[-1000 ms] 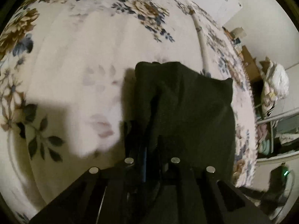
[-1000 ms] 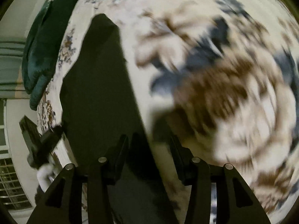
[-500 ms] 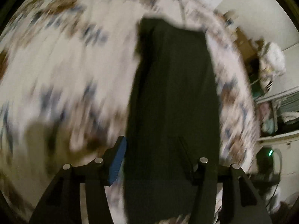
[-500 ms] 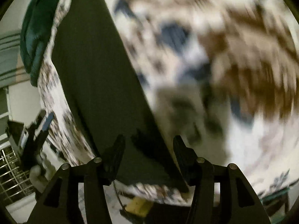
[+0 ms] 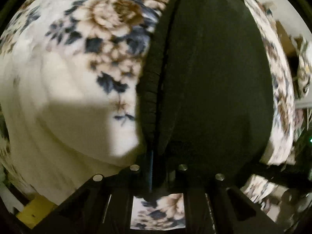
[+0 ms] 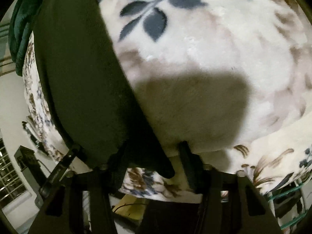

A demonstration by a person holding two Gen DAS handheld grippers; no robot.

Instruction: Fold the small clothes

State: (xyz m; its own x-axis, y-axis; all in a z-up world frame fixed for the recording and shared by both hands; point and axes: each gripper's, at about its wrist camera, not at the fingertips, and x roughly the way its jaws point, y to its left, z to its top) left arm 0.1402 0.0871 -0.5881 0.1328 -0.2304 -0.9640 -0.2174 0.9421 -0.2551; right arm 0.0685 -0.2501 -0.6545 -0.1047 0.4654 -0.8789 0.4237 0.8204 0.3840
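A dark garment (image 5: 210,78) lay flat on a floral blanket (image 5: 68,97), filling the left wrist view from 12 to 5 o'clock, its ribbed edge (image 5: 154,81) running up the middle. The left gripper (image 5: 156,171) sat at 6 o'clock with its fingers drawn close together, clamped on the garment's near edge. In the right wrist view the same garment (image 6: 78,74) stretched from 11 down to 6 o'clock. The right gripper (image 6: 152,163) had its fingers spread apart, a corner of the cloth lying between them, unpinched. A dark green quilt (image 6: 19,25) was bunched at 10 o'clock.
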